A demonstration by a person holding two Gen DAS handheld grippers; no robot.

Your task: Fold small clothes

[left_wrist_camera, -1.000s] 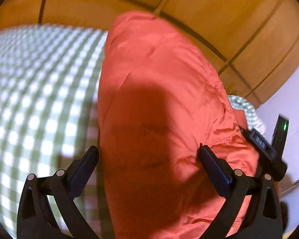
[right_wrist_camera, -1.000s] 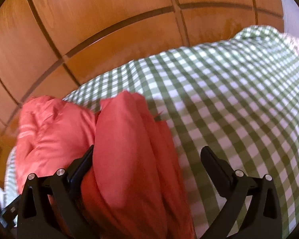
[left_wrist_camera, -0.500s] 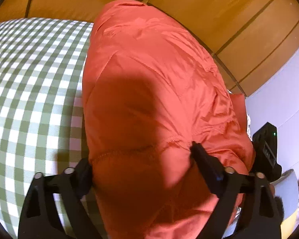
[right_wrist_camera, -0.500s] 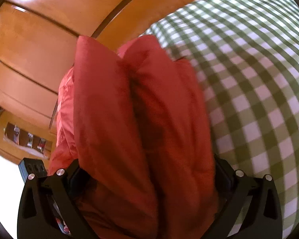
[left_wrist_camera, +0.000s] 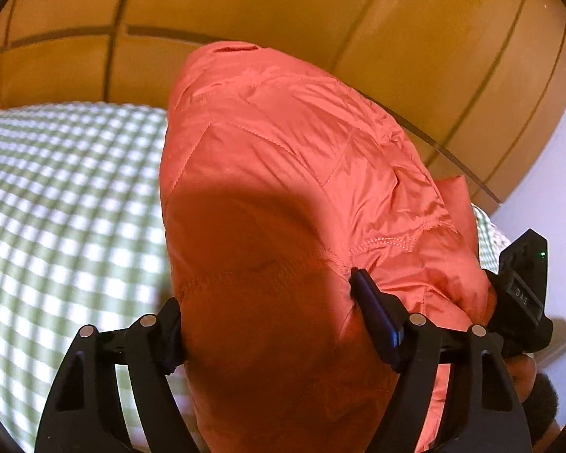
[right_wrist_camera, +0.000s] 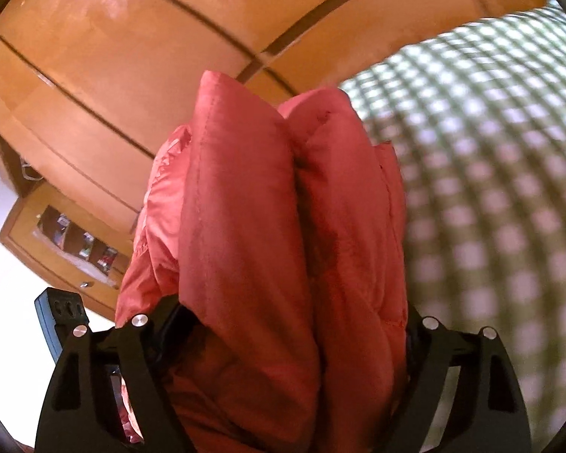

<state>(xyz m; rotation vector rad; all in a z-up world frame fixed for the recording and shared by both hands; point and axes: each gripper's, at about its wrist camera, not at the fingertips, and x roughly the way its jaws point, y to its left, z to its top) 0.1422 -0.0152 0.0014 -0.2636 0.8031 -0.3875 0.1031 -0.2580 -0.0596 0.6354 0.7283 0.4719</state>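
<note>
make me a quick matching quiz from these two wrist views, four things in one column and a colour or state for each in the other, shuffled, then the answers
Things:
1. puffy garment
2. bed cover
3. wall panels
4. left gripper

Colour or state:
A. glossy orange-brown wood
B. green and white checks
C. shut on fabric
D. coral red, bunched

Pairs: 1-D, 2-B, 3-A, 4-C

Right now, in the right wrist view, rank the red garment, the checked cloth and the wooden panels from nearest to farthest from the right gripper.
1. Red garment: bunched between the jaws of the right gripper.
2. Checked cloth: underneath, to the right.
3. Wooden panels: behind, upper left.
</note>
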